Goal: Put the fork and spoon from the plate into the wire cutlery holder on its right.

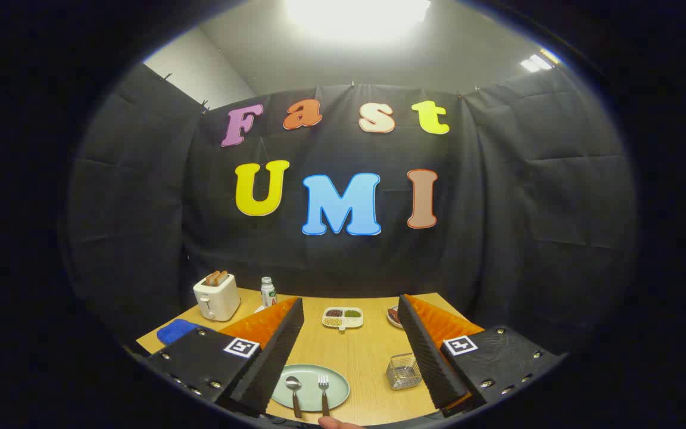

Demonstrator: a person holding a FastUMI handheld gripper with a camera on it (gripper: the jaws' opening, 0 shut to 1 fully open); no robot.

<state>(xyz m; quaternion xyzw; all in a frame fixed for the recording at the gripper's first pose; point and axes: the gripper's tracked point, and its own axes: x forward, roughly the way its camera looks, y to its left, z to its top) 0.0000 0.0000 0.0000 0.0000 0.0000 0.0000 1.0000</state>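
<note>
Here the claw (349, 316) gapes wide, gripping nothing. Spoon (294, 390) and fork (323, 390) lie parallel on the plate (337, 381), heads pointing away, handles toward the claw; wire holder (404, 371) right of plate.

no readable text, square black-and-white marker tags on the gripper (350, 313), bottle (268, 292) label too small

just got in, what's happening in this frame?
A person-held gripper hovers open above the wooden table, gripping nothing. Between its fingers, the spoon and fork lie side by side on the pale green plate, untouched. The wire cutlery holder stands to the plate's right, near the right finger, and looks empty. Beyond the fingers sit a toaster, a small bottle and a divided snack tray. Neither utensil has been moved yet.
</note>
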